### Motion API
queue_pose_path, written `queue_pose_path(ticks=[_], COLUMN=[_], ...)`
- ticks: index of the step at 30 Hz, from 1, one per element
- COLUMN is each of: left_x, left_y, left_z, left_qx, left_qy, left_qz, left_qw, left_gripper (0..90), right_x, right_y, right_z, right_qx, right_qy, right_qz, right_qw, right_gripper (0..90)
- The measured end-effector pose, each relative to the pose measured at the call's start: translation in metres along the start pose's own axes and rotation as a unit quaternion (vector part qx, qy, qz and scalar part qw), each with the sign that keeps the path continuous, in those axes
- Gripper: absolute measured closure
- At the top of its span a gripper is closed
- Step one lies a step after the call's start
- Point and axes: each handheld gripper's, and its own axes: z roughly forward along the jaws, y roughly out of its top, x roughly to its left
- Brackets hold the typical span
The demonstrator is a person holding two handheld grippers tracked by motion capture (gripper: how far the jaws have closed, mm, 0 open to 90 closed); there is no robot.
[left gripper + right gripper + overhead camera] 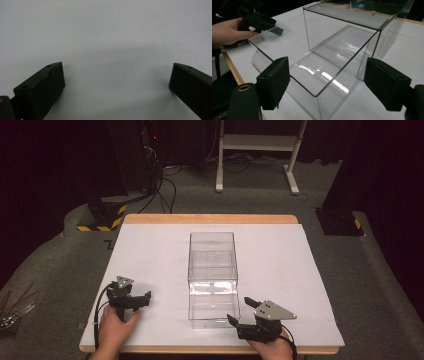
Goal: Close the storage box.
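A clear acrylic box [212,252] stands in the middle of the white table top [280,270]. Its clear drawer [214,307] is slid out toward the near edge. In the right gripper view the drawer [312,72] lies just ahead of the open jaws of my right gripper [327,62], and nothing is between them. In the high view my right gripper [241,310] sits at the drawer's front right corner, angled left. My left gripper [132,295] rests left of the box, open. In its own view my left gripper [117,66] looks down on bare white table.
The table's wooden edge [210,218] runs along the back. On the grey carpet behind stand a white frame [255,142], cables [165,190] and a yellow-black striped base [102,222]. Metal tools [12,312] lie on the floor at the left. A hand [227,32] holds the left gripper [259,21].
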Motion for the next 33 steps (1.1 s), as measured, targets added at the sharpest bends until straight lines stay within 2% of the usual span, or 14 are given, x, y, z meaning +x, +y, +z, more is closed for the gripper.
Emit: queue_pose_path(ticks=[9, 16, 19, 33], left_x=[0.0, 0.0, 0.0, 0.0], left_y=[0.0, 0.0, 0.0, 0.0], left_z=[0.0, 0.0, 0.0, 0.0], left_qx=[0.0, 0.0, 0.0, 0.0], left_qy=[0.0, 0.0, 0.0, 0.0], left_qz=[0.001, 0.0, 0.0, 0.0], left_qw=[1.0, 1.0, 1.0, 1.0], left_gripper=[0.5, 0.5, 0.5, 0.5], right_x=[0.004, 0.007, 0.006, 0.008], right_y=[-0.009, -0.013, -0.015, -0.016], right_z=[-0.005, 0.0, 0.004, 0.014], right_qx=[0.011, 0.027, 0.035, 0.041], right_qy=[0.004, -0.001, -0.004, -0.012], right_qz=[-0.007, -0.017, -0.014, -0.017], right_qw=[0.9999, 0.9995, 0.9993, 0.999], right_gripper=[21.8, 22.3, 22.3, 21.7])
